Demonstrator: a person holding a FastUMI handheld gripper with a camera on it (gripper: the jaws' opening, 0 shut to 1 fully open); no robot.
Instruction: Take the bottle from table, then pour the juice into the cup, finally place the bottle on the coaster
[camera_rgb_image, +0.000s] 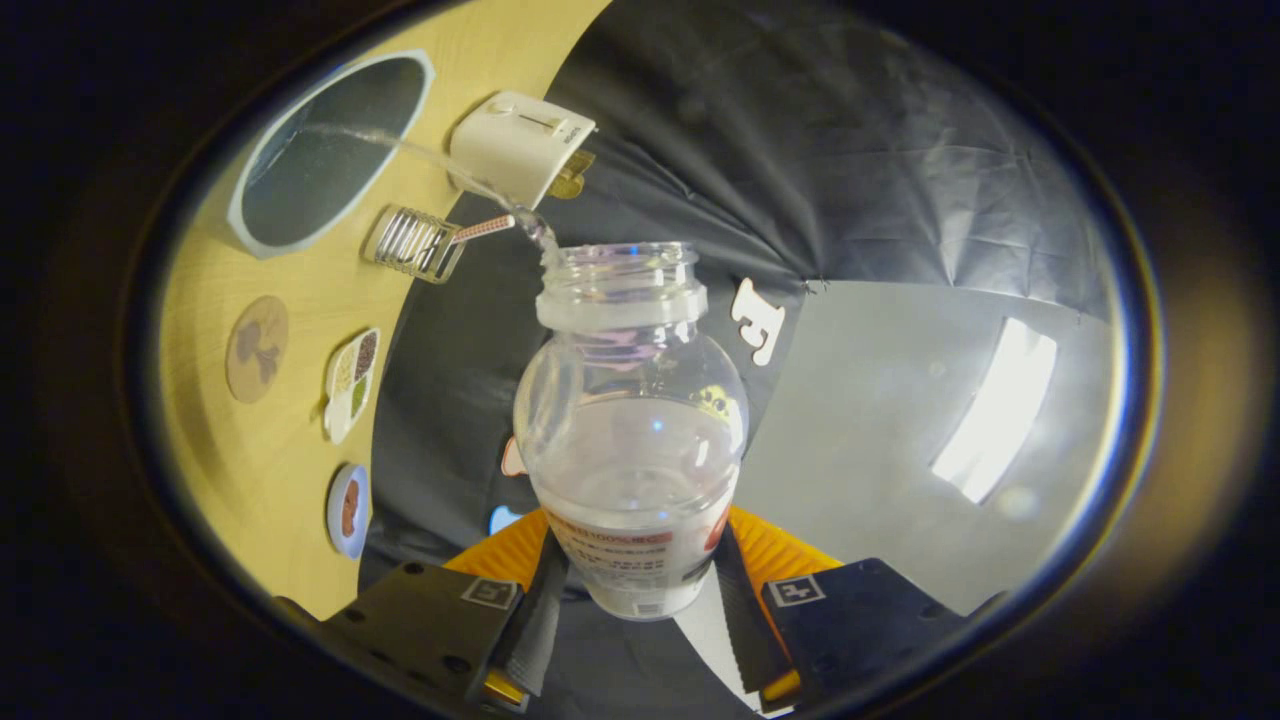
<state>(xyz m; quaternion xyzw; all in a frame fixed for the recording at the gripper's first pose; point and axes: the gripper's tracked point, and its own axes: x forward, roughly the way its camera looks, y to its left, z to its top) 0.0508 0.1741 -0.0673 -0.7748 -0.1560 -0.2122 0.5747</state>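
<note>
Overhead, jaws clamping tilted bottle (628, 420), juice (470, 180) streaming toward cup (415, 243)

The gripper (640, 600) has two black finger blocks, each bearing a small square printed marker, ribbed black pads, orange ridged backing, and what look like dark screws.

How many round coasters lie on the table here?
2: a brown coaster beside the divided snack tray, and a blue-rimmed coaster nearer the claw, which is shut on the pouring bottle. Others may be hidden behind it.
</note>
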